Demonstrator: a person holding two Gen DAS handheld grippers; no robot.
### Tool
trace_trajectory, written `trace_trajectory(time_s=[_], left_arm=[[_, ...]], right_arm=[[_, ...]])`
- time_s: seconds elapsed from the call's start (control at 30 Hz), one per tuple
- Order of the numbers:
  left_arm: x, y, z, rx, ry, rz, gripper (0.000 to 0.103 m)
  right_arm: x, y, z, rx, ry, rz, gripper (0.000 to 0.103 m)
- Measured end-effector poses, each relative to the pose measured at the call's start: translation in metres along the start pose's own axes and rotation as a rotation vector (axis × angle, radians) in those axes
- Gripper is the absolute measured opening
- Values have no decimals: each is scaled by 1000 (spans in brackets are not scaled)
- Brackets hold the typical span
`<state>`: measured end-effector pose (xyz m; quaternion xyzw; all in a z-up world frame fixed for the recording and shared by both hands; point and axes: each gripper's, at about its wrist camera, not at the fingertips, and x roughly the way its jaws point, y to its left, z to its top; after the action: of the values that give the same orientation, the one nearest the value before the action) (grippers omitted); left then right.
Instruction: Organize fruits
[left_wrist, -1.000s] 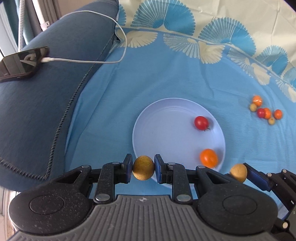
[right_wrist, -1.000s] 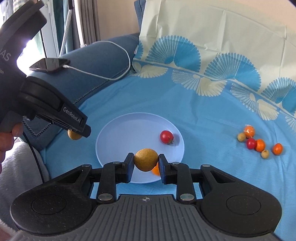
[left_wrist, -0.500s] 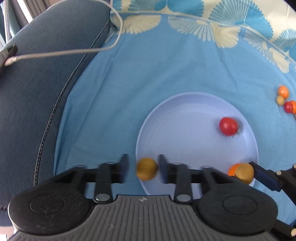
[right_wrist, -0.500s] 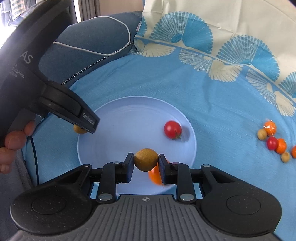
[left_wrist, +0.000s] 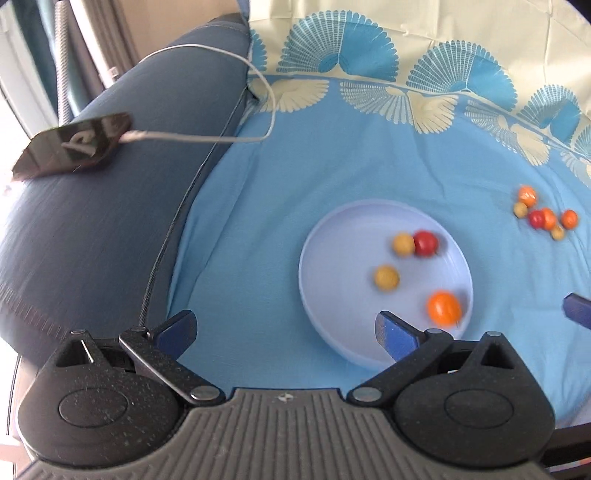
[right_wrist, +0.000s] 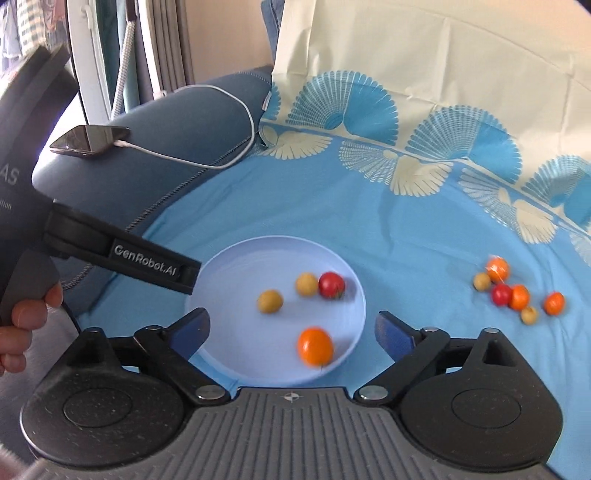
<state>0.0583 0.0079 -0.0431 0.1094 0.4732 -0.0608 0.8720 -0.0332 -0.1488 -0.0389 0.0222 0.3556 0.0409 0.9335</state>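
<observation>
Now both wide and opening, nothing between: left tool (left_wrist: 284, 328), right tool (right_wrist: 291, 328). Small round fruits (right_wrist: 517, 293) (smooth, soft, prone to rolling) best pinched gently across the middle.

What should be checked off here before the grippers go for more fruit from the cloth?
1. Left gripper empty: ok, jaws opening, nothing between them.
2. Right gripper empty: ok, jaws opening, nothing between them.
3. Fruit inside the plate: ok, two yellow fruits, a red tomato and an orange tomato lie in it.
4. Fruit at rest: cannot tell, it looks blurred.
5. Fruit left on the cloth: not ok, a small pile lies right of the plate.
6. Phone and its cable clear of the plate: ok.
</observation>
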Motion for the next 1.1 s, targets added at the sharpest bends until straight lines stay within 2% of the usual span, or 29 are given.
trace_trajectory(time_s=[0.17,0.33,0.7,1.1], left_arm=[[-37,2,-38,-24,-13,9,103],[-60,-4,-60,-6,-45,19,103],[-100,-16,-73,6,-133,19,103],[-116,-17,-79,10,-175,21,103]], right_arm=[[-49,15,-22,15,-45,-29,101],[-77,20,-39,20,-66,-68,102],[-125,22,-56,29,-172,-98,102],[-142,25,-62,35,-220,-102,102]])
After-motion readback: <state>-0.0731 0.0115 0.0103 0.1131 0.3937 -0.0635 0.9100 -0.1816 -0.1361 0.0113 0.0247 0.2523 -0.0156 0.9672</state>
